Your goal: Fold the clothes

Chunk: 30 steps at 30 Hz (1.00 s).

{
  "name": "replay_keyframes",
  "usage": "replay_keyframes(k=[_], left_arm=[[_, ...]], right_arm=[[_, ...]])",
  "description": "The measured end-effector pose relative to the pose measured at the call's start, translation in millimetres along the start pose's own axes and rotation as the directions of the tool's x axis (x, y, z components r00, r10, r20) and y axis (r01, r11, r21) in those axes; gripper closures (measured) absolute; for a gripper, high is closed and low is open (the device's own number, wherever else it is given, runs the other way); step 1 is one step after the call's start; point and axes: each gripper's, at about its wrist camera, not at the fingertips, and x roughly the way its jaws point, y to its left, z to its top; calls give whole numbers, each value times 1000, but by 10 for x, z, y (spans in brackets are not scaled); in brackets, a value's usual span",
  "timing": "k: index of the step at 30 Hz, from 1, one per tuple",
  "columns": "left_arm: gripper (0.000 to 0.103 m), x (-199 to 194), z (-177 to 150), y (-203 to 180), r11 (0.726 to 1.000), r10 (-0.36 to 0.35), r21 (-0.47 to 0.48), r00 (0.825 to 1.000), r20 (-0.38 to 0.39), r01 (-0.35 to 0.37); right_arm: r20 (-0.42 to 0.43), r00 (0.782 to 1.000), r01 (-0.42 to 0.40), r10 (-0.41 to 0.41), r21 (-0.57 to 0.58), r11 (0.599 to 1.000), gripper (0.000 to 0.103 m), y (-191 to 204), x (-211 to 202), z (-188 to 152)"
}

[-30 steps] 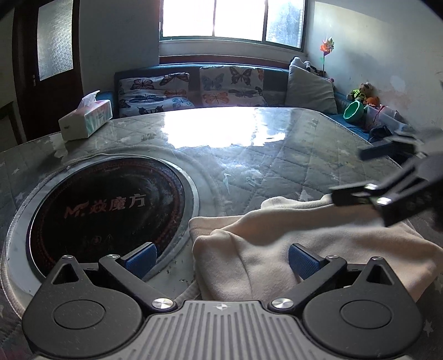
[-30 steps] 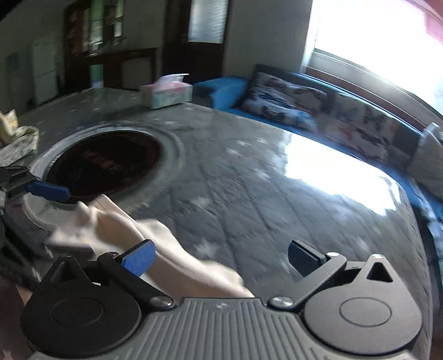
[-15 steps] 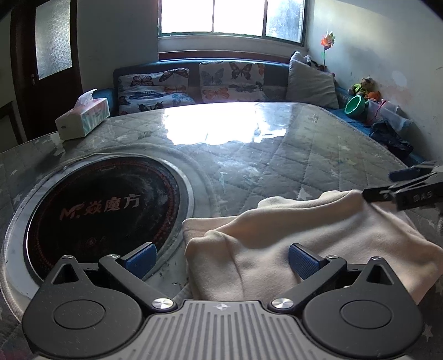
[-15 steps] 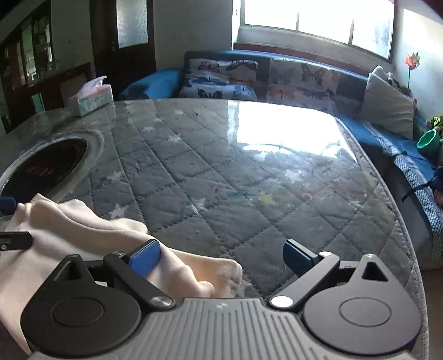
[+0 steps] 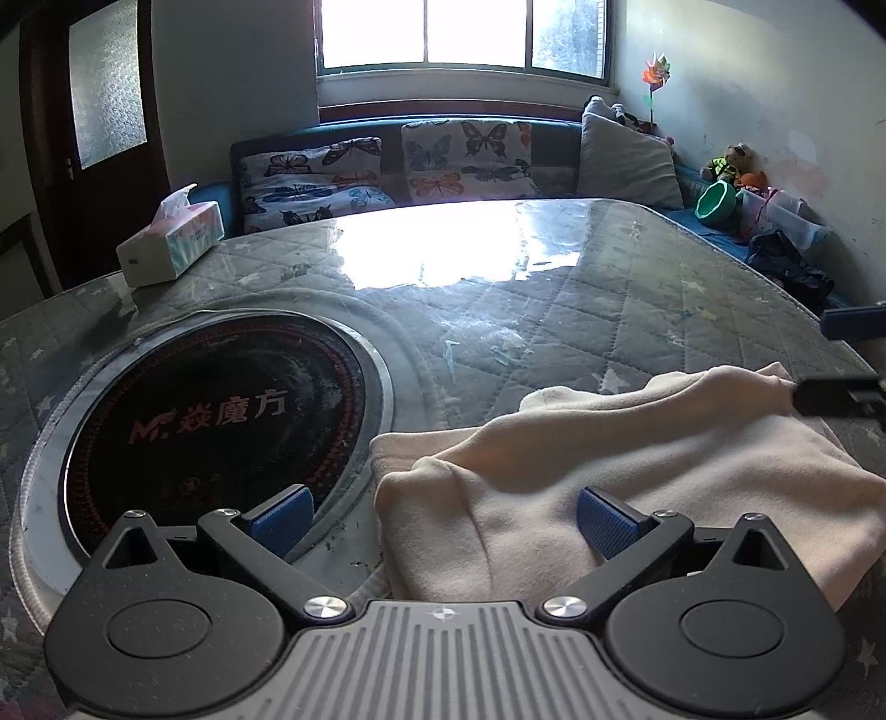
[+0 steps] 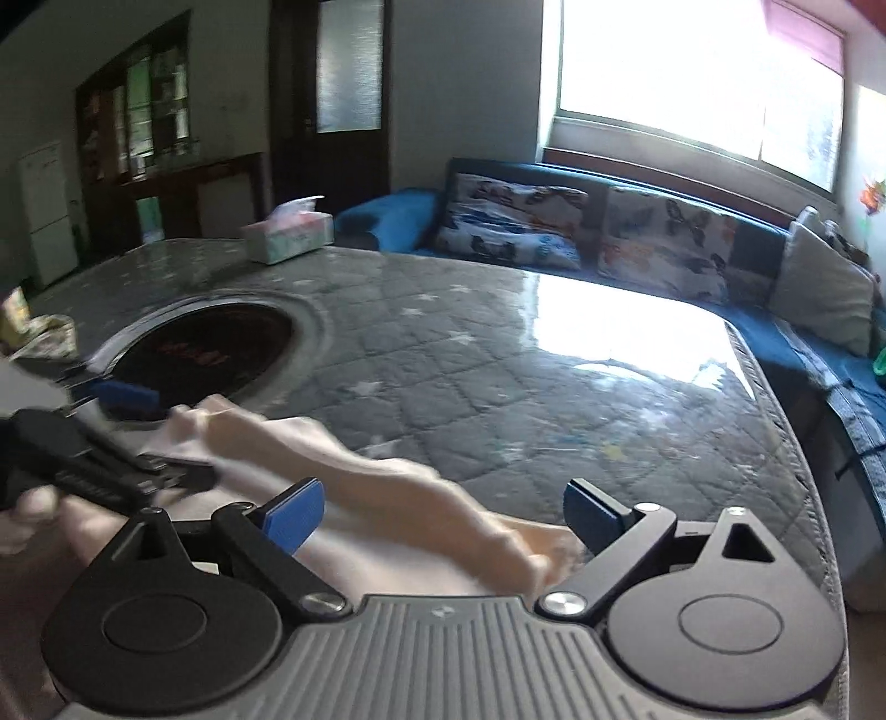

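On the quilted table [image 5: 637,310], cream garment [image 5: 609,471] flatter than before, both grippers' jaws apart, right narrowing.

I see a tissue box [image 5: 171,242] at the left on the quilted table [image 5: 554,310], a round black cooktop [image 5: 216,426] lower left, and butterfly cushions [image 5: 387,171] under the window [image 5: 465,33] up top.

Garment [image 5: 609,476] on the quilted table [image 5: 554,310], just right of the round cooktop [image 5: 210,421] set into it. Tissue box [image 5: 171,238] at the table's far left corner. Behind the table, sofa [image 5: 310,138] with butterfly cushions [image 5: 465,160] beneath the window [image 5: 459,33].
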Motion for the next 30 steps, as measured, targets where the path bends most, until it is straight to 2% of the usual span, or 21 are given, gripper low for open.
replay_keyframes(k=[11,22,30], left_arm=[[0,-179,-64,-19,1000,10,5,1000,24,-11],[0,-419,-173,-63,1000,-2,-11,999,45,3],[0,-631,-310,-22,1000,-10,-28,999,51,11]], right_arm=[[1,996,-88,89,-84,993,8,483,-208,-150],[9,996,-94,94,-37,995,3,657,-365,-353],[-1,991,-137,137,-80,987,3,912,-415,-418]])
